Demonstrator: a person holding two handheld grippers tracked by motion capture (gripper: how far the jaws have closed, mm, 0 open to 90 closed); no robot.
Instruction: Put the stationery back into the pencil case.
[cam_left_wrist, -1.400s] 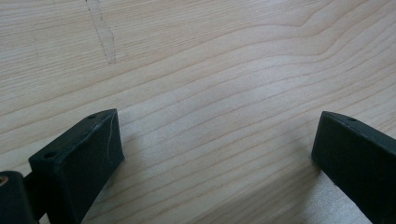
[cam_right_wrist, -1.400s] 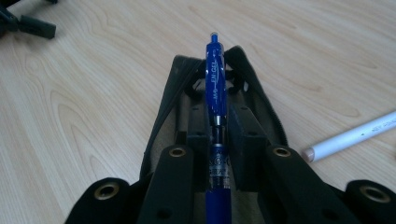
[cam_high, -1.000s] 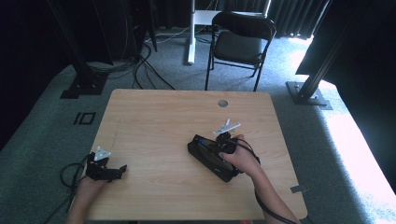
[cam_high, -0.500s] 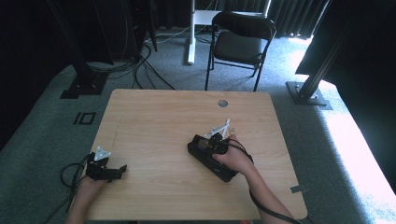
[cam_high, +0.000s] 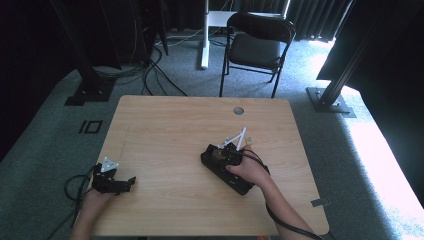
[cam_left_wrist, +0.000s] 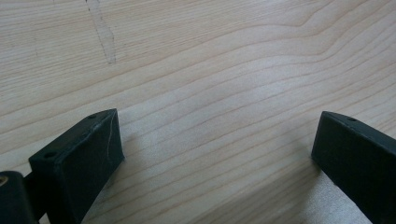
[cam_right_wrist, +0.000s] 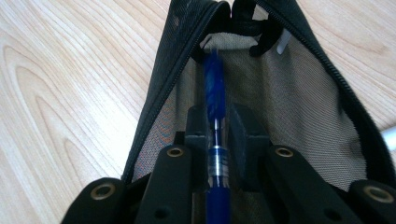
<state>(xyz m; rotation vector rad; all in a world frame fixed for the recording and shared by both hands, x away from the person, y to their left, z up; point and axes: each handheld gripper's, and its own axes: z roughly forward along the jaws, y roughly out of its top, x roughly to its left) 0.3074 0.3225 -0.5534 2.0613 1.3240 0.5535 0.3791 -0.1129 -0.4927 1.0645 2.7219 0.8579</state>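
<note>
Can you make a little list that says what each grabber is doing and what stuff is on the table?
surface: wooden table
left gripper: open, jaws wide apart over bare wood, near the table's left front edge
right gripper: shut on a blue pen
pen position: tip pointing into the open mouth of a black mesh pouch
pouch: unzipped, lying on the table right of centre
behind the table: black folding chair
</note>
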